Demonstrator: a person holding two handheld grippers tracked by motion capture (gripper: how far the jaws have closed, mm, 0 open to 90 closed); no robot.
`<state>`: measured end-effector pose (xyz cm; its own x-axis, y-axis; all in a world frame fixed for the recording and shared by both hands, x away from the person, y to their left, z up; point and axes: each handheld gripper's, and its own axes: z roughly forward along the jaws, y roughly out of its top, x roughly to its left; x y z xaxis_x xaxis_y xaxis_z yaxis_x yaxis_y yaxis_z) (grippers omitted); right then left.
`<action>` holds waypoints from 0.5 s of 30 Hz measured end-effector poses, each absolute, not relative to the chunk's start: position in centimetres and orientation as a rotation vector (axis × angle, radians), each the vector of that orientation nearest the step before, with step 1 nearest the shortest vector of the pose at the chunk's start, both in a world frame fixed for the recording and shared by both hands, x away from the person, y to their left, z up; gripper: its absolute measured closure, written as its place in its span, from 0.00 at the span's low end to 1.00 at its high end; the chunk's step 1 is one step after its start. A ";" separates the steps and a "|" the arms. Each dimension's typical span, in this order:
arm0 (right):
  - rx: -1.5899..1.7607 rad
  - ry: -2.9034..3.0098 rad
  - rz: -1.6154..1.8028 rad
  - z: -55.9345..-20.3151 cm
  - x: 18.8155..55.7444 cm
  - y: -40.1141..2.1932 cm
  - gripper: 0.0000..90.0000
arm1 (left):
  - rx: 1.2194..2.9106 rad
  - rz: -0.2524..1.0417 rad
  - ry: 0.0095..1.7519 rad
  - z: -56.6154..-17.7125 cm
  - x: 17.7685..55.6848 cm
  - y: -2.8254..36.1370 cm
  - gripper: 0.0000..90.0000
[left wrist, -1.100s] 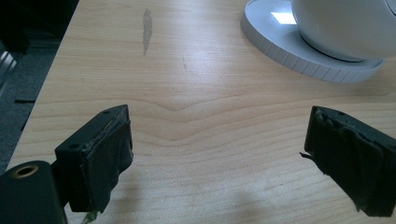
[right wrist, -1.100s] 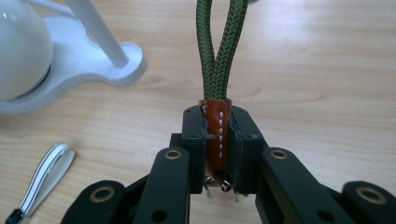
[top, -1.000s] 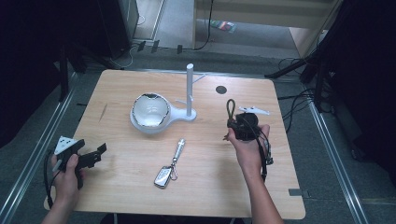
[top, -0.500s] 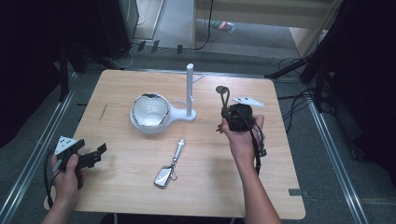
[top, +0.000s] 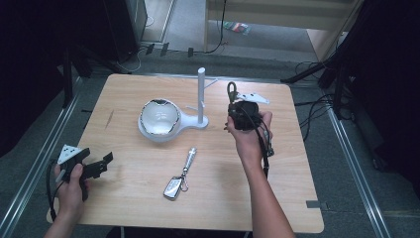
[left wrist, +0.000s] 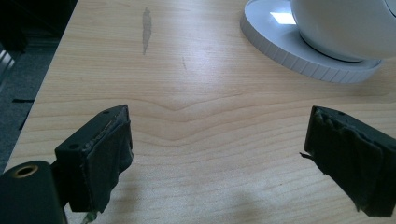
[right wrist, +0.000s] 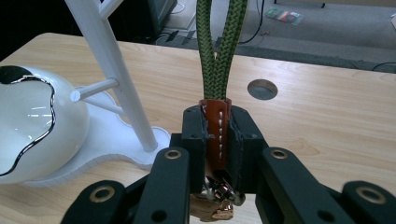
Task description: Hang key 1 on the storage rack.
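Observation:
My right gripper (top: 233, 102) (right wrist: 215, 135) is shut on the brown leather tab (right wrist: 215, 128) of a green rope key loop (top: 231, 89) (right wrist: 219, 42). The loop stands up out of the jaws, and a metal clasp (right wrist: 219, 193) hangs below them. It is held above the table just right of the white peg stand (top: 201, 96) (right wrist: 109, 60), level with a short side peg (right wrist: 93, 88). My left gripper (top: 101, 163) (left wrist: 215, 158) rests at the table's front left, open, with only bare wood between its pads.
A white bowl (top: 159, 118) (left wrist: 345, 23) (right wrist: 28, 126) sits on the stand's round base (left wrist: 299, 56). A car key fob (top: 173, 188) with a silver strap (top: 189, 157) lies at mid-front. A cable hole (right wrist: 262, 88) is in the tabletop behind the loop.
My right gripper has carried the loop left and a little higher, toward the white stand. The left gripper has stayed in place.

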<state>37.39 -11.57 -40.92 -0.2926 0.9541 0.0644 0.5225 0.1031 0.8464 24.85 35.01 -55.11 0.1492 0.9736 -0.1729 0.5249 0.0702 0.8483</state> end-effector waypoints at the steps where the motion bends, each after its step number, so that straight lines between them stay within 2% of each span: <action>1: 1.438 1.874 1.098 -40.9 37.4 -11.6 0.89 | 1.572 0.662 1.492 -55.1 24.9 35.0 0.09; 15: 1.401 1.888 1.065 -40.5 38.9 -9.4 0.89 | 1.567 0.661 1.494 -55.1 24.9 35.0 0.09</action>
<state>38.92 -9.44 -40.51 -0.3030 0.9527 0.0252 0.5141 0.1411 0.8460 24.88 35.01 -55.12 0.1467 0.9732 -0.1768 0.5238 0.0752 0.8485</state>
